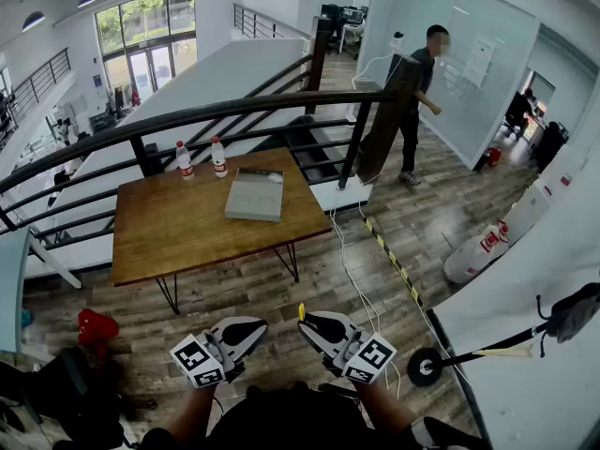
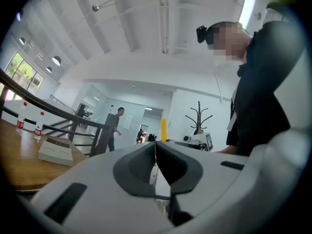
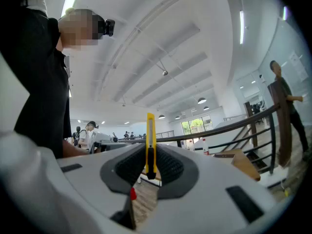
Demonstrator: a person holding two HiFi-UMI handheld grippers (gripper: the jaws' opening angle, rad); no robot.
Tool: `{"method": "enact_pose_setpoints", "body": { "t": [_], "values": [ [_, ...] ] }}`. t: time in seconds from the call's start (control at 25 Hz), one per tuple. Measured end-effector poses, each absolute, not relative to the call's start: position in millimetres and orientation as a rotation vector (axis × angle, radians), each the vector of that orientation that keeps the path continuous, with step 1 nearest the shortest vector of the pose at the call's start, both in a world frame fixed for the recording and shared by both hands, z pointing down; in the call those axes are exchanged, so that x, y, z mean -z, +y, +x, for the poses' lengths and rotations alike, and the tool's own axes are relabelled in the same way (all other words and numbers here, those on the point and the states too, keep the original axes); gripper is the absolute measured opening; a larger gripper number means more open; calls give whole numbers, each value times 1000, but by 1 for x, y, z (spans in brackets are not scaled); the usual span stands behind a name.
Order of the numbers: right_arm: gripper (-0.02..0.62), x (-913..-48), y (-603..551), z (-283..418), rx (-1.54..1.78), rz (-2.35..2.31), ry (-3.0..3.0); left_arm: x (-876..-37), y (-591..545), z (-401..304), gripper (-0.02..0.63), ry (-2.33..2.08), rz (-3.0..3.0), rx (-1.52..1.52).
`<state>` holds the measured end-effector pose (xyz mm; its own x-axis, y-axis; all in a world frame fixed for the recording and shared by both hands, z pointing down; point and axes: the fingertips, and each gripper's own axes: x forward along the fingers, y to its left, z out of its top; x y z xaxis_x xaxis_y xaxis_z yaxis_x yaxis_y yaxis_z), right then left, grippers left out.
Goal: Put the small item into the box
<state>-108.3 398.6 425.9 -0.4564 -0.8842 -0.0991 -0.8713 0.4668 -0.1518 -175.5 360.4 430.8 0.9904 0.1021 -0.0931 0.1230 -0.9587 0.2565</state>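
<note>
A flat grey-white box (image 1: 255, 194) lies on the wooden table (image 1: 178, 228) a few steps ahead of me; it also shows in the left gripper view as the box (image 2: 56, 151). My right gripper (image 1: 307, 325) is shut on a slim yellow utility knife (image 3: 150, 145) that stands upright between its pads; its yellow tip (image 1: 301, 311) pokes out in the head view. My left gripper (image 1: 246, 331) is held low beside it, jaws closed together with nothing between them (image 2: 155, 160). Both grippers are far from the table.
Two water bottles (image 1: 201, 158) stand at the table's far edge against a dark railing (image 1: 234, 111). A person (image 1: 417, 101) walks by the stairs. A cable and striped tape (image 1: 389, 256) run across the wood floor. A white counter (image 1: 534, 345) is at my right, a red object (image 1: 96, 328) at left.
</note>
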Motion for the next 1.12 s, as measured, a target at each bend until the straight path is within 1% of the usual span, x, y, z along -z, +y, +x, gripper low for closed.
{"method": "enact_pose_setpoints", "body": {
  "t": [0.48,1.12],
  "values": [
    [71,-428,404,-88,128,-1547,2511,-436,367,-159,15,164,2836,109],
    [72,-434,427,-41,177,-1469,2484,-440,381,-127,15,55,2838,125]
  ]
}}
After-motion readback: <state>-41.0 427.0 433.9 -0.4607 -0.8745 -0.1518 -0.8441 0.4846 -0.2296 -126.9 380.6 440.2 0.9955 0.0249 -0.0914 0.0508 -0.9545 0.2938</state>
